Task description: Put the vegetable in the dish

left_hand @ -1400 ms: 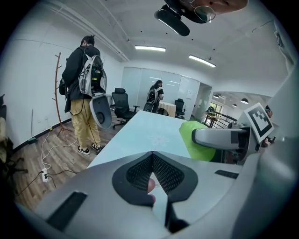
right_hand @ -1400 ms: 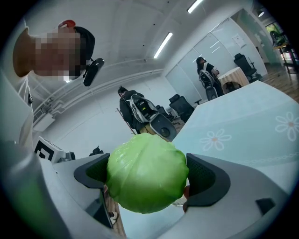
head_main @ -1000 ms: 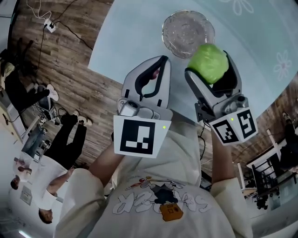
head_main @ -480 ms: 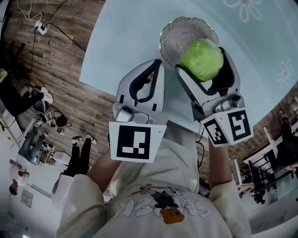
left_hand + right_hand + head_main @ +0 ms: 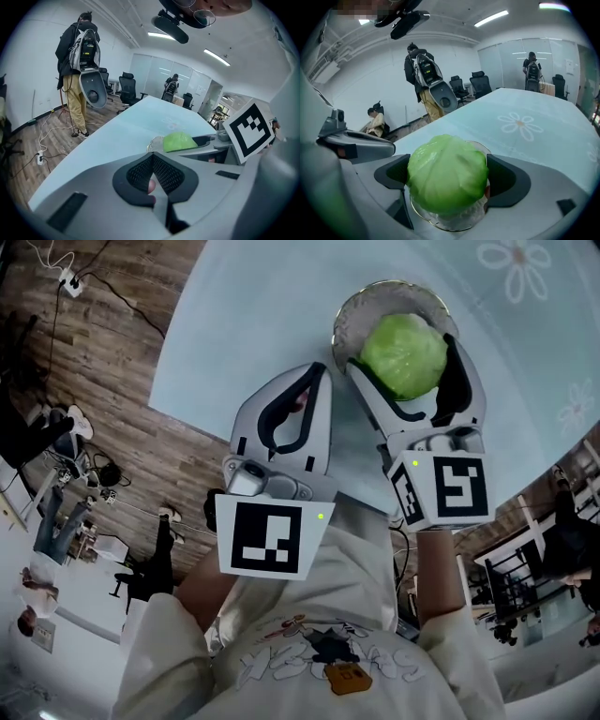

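A round green cabbage [image 5: 404, 354] is clamped between the jaws of my right gripper [image 5: 405, 357], directly over a clear glass dish [image 5: 349, 317] on the pale blue table. In the right gripper view the cabbage [image 5: 447, 174] fills the gap between the pads, and the dish rim [image 5: 440, 225] shows just beneath it. My left gripper [image 5: 305, 401] hangs beside it to the left, over the table's near edge, its jaws shut with nothing between them. In the left gripper view the cabbage [image 5: 179, 140] and the dish [image 5: 154, 143] lie ahead to the right.
The pale blue tablecloth [image 5: 281, 306] carries white flower prints [image 5: 523, 259]. Wooden floor [image 5: 122, 362] with cables lies to the left of the table. A person with a backpack [image 5: 79, 51] stands by the table's far left, and office chairs [image 5: 129, 86] stand beyond.
My right gripper has carried the cabbage forward from beside the dish to directly over it. The left gripper stayed shut and shifted little.
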